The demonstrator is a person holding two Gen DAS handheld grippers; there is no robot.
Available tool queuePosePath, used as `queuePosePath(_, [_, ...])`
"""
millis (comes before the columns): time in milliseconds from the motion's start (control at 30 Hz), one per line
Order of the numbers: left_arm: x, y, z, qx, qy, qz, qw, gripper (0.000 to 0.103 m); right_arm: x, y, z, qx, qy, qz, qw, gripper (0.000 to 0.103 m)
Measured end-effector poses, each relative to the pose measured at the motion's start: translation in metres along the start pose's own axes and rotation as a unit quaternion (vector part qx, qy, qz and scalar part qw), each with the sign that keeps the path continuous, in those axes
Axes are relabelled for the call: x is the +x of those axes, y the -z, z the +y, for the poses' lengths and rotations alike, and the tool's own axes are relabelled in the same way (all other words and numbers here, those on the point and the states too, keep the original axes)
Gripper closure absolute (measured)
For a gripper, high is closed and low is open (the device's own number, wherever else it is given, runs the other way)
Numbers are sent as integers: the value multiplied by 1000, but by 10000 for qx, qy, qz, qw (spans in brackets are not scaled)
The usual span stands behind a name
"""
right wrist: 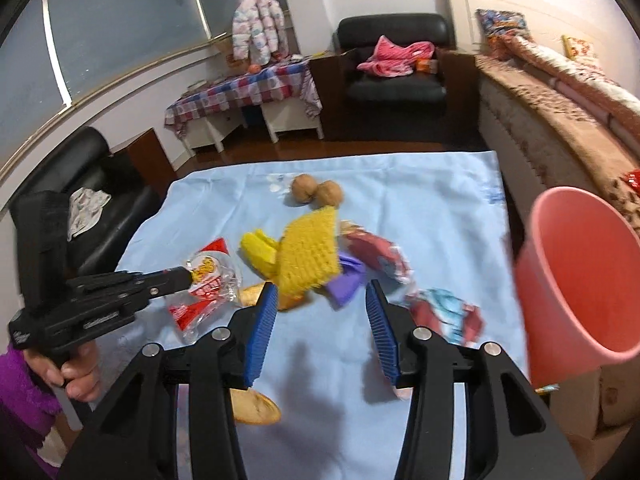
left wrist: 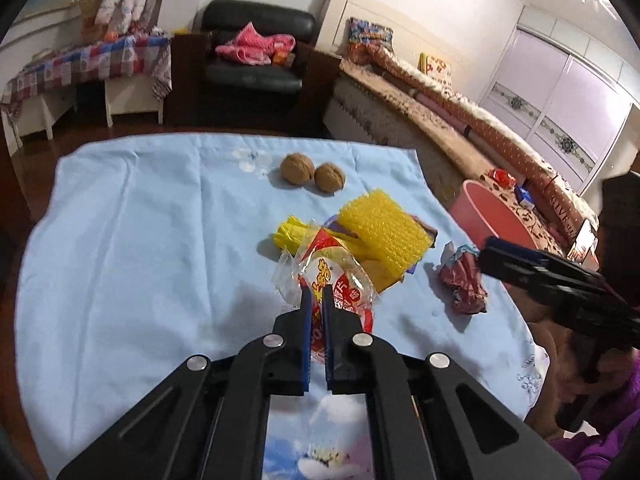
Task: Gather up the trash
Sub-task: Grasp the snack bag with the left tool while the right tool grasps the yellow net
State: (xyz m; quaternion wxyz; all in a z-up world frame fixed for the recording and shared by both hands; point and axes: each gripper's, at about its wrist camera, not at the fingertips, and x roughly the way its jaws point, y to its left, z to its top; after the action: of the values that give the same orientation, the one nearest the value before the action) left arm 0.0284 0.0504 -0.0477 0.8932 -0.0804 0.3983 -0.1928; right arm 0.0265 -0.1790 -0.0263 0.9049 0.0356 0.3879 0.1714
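Left wrist view shows the left claw (left wrist: pixel 316 296) clamped on the clear red-and-yellow snack wrapper (left wrist: pixel 332 280), which lies on the blue-clothed counter (left wrist: pixel 140 240). Nothing looks binned yet: the yellow bubble sheet (left wrist: pixel 384 232), crumpled red wrapper (left wrist: pixel 464 280) and two walnuts (left wrist: pixel 312 172) remain there. The right claw (right wrist: pixel 322 300) hovers half-open and empty beside the pink bin (right wrist: pixel 576 280).

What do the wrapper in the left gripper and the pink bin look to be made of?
Wrapper: thin clear plastic film printed red and yellow; it crinkles, glints and shows the cloth through its edges. Bin: apparently moulded plastic, matte pink, with smooth even walls and a rolled rim.
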Motion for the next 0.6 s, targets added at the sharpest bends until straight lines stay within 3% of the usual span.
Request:
queuePosePath(233, [-23, 1, 9, -147, -164, -288, 9993, 99, 29, -18, 6, -56, 128, 76, 9999, 56])
queuePosePath(600, [-30, 5, 8, -216, -192, -301, 9991, 99, 63, -21, 1, 149, 16, 505, 9986, 57])
